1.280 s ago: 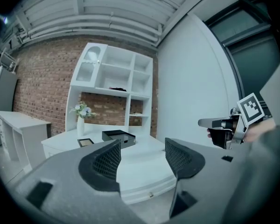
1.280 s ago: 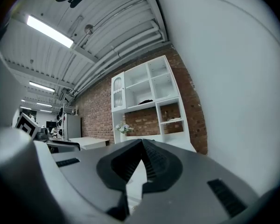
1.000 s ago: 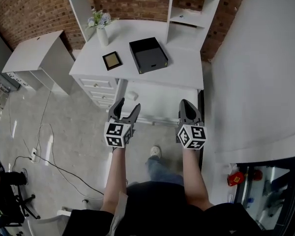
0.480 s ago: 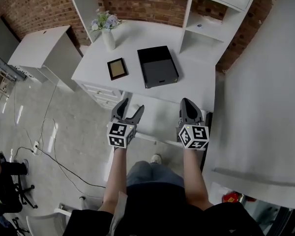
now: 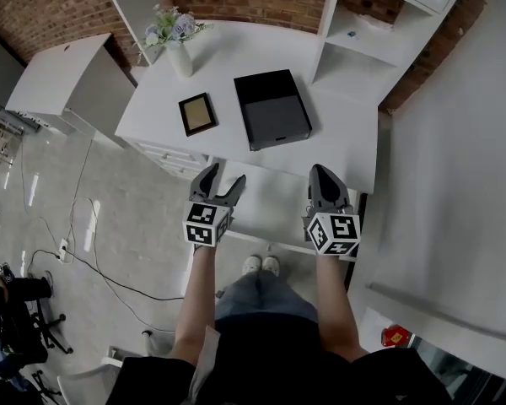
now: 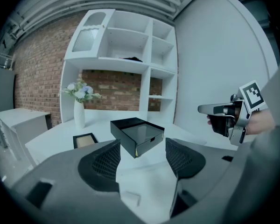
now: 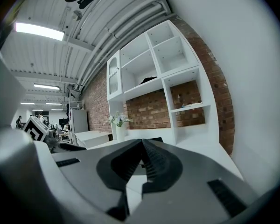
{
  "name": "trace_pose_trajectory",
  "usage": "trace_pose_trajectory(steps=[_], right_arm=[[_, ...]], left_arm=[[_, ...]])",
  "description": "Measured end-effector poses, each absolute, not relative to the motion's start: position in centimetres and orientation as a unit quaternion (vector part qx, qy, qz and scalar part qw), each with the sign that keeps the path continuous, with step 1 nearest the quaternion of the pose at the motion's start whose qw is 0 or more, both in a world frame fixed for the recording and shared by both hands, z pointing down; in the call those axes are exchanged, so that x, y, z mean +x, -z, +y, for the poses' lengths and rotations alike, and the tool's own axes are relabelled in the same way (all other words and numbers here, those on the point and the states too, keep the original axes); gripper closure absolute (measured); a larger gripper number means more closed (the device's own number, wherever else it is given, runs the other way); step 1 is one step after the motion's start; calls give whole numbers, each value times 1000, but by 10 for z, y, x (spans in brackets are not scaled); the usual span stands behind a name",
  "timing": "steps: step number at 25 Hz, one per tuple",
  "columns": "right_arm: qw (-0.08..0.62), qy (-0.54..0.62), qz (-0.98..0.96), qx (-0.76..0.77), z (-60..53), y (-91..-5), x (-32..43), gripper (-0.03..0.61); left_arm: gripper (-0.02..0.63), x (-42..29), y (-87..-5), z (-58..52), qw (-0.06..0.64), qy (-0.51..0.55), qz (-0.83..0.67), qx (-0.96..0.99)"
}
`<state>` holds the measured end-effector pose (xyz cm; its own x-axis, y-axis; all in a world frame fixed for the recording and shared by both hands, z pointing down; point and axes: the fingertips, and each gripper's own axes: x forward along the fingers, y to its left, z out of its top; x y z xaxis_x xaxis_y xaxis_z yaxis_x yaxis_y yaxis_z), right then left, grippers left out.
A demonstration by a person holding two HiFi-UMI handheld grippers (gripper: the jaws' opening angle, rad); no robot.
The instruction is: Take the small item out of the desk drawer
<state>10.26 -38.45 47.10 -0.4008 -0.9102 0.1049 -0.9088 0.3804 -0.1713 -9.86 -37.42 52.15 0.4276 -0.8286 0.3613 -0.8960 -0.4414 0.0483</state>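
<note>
The desk drawer [image 5: 270, 213] stands pulled out below the white desk's front edge. In the left gripper view a small pale item [image 6: 129, 197] lies on the drawer floor, low between my jaws; I cannot make it out in the head view. My left gripper [image 5: 220, 184] [image 6: 142, 160] is open over the drawer's left part and holds nothing. At the drawer's right end my right gripper [image 5: 325, 186] [image 7: 142, 149] hovers shut and empty, its pads touching. It also shows at the right of the left gripper view as the right gripper [image 6: 224, 116].
On the white desk [image 5: 337, 116] sit a black box [image 5: 272, 108] [image 6: 137, 135], a small picture frame [image 5: 195, 113] [image 6: 85, 140] and a vase of flowers [image 5: 179, 53] [image 6: 79, 113]. White shelves [image 5: 363, 40] rise at the back right. A white wall [image 5: 455, 167] stands close on the right, a side cabinet [image 5: 59, 83] on the left.
The view has closed in on the desk; both grippers now sit farther over the open drawer. Neither gripper has changed its state.
</note>
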Motion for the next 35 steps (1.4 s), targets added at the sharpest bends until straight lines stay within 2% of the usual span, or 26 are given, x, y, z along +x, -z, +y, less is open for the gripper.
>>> trace_pose_trajectory(steps=[11, 22, 27, 35], right_arm=[[-64, 150, 830, -533, -393, -559, 90, 580], [-114, 188, 841, -495, -395, -624, 65, 580], [-125, 195, 839, -492, -394, -630, 67, 580], [-128, 207, 834, -496, -396, -638, 73, 580]], left_arm=[[338, -96, -631, -401, 187, -231, -472, 830], [337, -102, -756, -394, 244, -439, -380, 777], [319, -113, -784, -387, 251, -507, -359, 743], [311, -120, -804, -390, 269, -534, -357, 718]])
